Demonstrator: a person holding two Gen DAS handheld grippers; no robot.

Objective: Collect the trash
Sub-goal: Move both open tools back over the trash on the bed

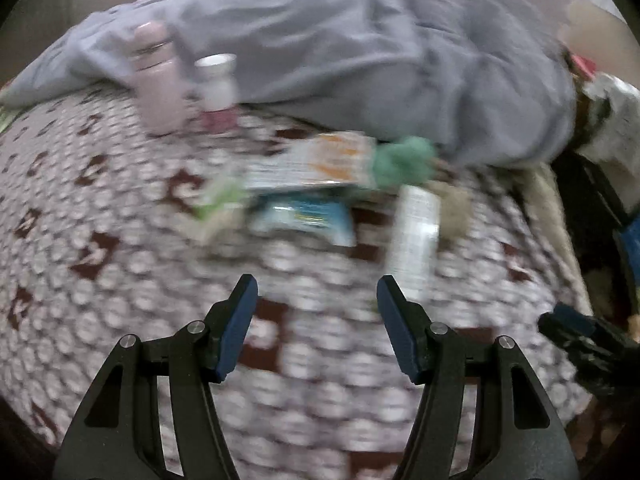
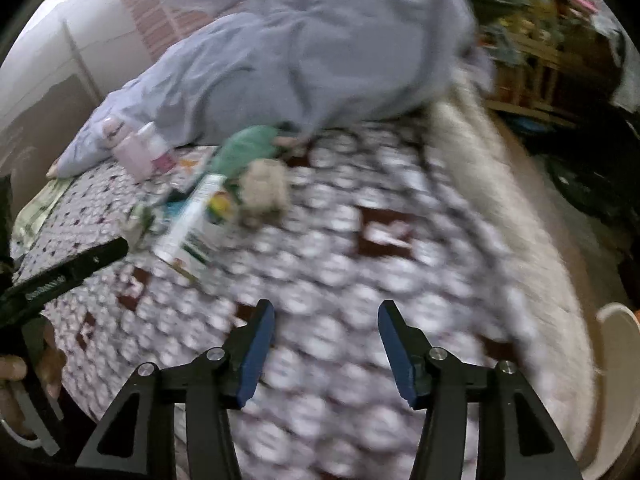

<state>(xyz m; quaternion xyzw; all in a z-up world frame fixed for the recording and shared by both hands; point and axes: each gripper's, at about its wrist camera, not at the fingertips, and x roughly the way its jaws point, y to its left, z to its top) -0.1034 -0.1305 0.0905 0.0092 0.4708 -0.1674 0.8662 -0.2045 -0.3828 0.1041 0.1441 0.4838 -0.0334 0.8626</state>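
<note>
Trash pile sitting on the patterned bedspread (image 1: 120,184), both views pretty blurry.
Left view: left gripper (image 1: 316,292) released, empty; wrappers (image 1: 308,168) just below the gray blanket (image 1: 320,40). Right view: right gripper (image 2: 326,320) unclenched, empty; white carton (image 2: 192,216) below that blanket.

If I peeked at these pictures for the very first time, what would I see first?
First, the big rumpled grey-blue blanket heaped across the far side of the bed. Next, a jumble of wrappers and boxes on the patterned bedspread just in front of it, with a pink bottle standing to their left.
</note>
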